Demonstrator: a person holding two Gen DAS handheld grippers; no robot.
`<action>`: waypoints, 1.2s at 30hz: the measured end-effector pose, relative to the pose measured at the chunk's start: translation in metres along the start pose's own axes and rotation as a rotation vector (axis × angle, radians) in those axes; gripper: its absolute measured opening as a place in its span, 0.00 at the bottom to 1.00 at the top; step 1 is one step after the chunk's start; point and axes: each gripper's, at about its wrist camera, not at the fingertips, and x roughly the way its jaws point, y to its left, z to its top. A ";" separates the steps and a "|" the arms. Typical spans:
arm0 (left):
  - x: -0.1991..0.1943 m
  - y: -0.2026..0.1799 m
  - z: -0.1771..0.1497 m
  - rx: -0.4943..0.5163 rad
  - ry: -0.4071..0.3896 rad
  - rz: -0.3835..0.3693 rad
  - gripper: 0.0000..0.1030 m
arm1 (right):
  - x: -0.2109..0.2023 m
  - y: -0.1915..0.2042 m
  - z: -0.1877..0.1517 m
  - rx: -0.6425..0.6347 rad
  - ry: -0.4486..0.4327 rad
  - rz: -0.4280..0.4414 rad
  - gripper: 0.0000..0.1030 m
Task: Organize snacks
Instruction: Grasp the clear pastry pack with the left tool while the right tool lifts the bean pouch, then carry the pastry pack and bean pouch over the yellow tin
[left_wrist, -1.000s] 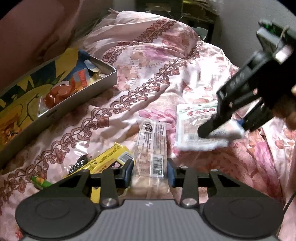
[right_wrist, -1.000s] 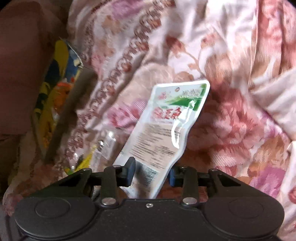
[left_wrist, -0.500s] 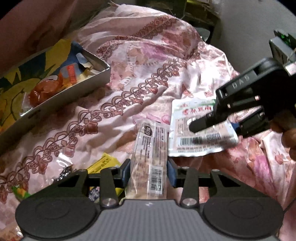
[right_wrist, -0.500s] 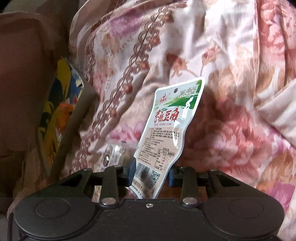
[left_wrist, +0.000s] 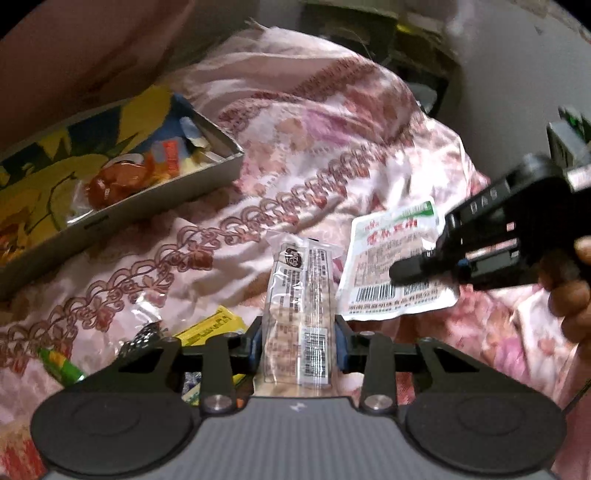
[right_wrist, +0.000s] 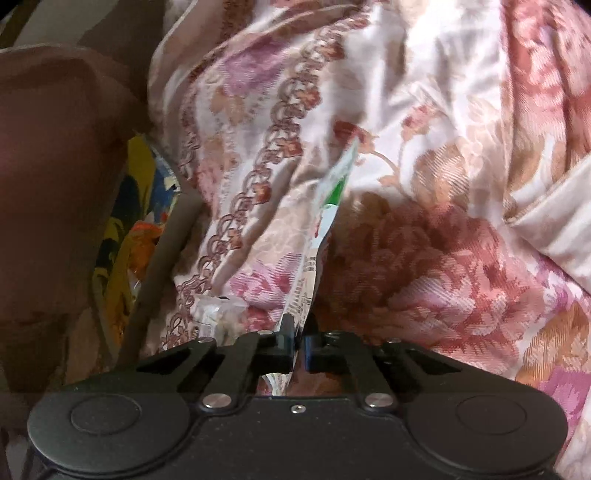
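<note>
White pouch (right_wrist: 325, 236) pinched in right hand-held gripper (right_wrist: 299, 345).

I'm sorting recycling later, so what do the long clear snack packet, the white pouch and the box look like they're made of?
Long clear packet: thin glossy plastic film, contents visible. White pouch: shiny printed plastic, glare and crinkles. Box: looks like matte grey cardboard with a printed lining, possibly tin.

Pink floral quilt (left_wrist: 332, 155) over bed; dim grey wall (left_wrist: 498, 74) + dark shelving (left_wrist: 388, 33) behind.
</note>
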 end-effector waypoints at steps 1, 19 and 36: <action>-0.004 0.002 0.000 -0.019 -0.010 0.004 0.39 | 0.000 0.002 -0.001 -0.019 -0.003 -0.001 0.04; -0.039 0.037 0.007 -0.212 -0.140 0.065 0.39 | -0.007 0.056 -0.029 -0.457 -0.141 -0.014 0.01; -0.069 0.090 0.020 -0.355 -0.262 0.200 0.39 | -0.013 0.119 -0.057 -0.718 -0.273 0.117 0.01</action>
